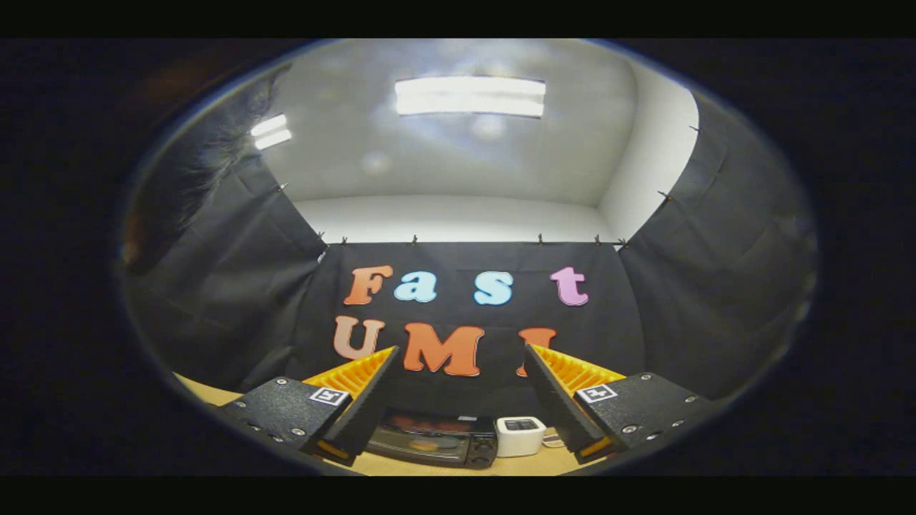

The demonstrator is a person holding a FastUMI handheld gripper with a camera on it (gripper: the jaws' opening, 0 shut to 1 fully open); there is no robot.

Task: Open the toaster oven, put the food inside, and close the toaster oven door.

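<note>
Overhead, held high and aimed forward: gripper (458, 386) spread wide, its 2 orange-ribbed fingers (351, 375) well apart, nothing between them. Sat well beyond and below the fingertips, on the wooden table (207, 392): black toaster oven (433, 440), door shut, something orange dimly visible behind the glass, too blurred to name. Stood just beside the oven's right end, near the table's far edge against the black cloth: small white box-shaped appliance (520, 435). Glowed above: 2 ceiling lights (469, 96).

Glossy black toaster oven (433, 442), matt wooden table (458, 466), ribbed tongs (458, 400)
</note>
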